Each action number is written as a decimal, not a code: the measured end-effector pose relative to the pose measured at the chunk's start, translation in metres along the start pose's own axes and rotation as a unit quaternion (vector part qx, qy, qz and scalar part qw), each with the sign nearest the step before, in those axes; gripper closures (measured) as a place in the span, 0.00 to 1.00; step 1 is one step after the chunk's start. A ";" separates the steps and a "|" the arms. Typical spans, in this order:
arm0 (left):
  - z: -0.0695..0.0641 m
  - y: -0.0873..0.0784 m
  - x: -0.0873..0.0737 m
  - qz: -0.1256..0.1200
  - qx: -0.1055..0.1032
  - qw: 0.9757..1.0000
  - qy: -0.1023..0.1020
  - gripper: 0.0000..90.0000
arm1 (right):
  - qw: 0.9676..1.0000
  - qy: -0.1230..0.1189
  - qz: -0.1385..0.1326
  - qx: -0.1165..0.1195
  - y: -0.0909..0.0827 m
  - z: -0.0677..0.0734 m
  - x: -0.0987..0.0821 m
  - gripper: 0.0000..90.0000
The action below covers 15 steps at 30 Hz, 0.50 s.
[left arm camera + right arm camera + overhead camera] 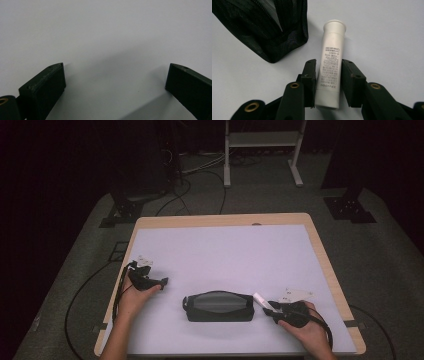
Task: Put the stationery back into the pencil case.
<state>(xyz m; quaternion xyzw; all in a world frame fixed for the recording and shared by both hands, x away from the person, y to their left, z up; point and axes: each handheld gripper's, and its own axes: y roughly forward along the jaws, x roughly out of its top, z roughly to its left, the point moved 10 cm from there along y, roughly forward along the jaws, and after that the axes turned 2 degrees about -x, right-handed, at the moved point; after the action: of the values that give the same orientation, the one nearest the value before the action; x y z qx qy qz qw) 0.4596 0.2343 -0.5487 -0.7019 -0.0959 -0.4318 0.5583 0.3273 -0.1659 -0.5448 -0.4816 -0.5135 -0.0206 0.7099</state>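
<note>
Our right gripper (328, 82) is clamped on a small white tube (330, 67), whose long axis runs straight out from the jaws, cap end foremost, toward the near end of the black mesh zip pouch (218, 306) lying just left of it on the table (225, 250). We cannot tell what the pouch contains. Our left gripper (150, 279) rests wide open and empty, well left of the pouch.
</note>
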 end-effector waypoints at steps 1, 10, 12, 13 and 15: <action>0.000 0.000 0.000 0.000 0.000 1.000 0.000 0.02 | 1.000 -0.001 -0.001 -0.001 0.000 0.000 0.000 0.75; 0.000 0.000 0.000 0.000 0.000 1.000 0.000 0.02 | 1.000 -0.004 -0.009 0.000 0.000 -0.002 -0.001 0.78; 0.000 0.000 0.000 0.000 0.000 1.000 0.000 0.02 | 1.000 -0.003 -0.008 0.002 0.000 -0.003 -0.001 0.78; 0.000 0.000 0.000 0.000 0.000 1.000 0.000 0.02 | 1.000 -0.004 -0.009 0.002 0.000 -0.003 -0.001 0.78; 0.000 0.000 0.000 0.000 0.000 1.000 0.001 0.02 | 1.000 -0.002 -0.011 0.003 -0.001 -0.003 0.000 0.78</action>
<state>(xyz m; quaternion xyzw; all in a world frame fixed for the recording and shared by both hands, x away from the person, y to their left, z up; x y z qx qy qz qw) 0.4598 0.2344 -0.5486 -0.7014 -0.0953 -0.4323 0.5585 0.3286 -0.1684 -0.5439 -0.4741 -0.5202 -0.0255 0.7099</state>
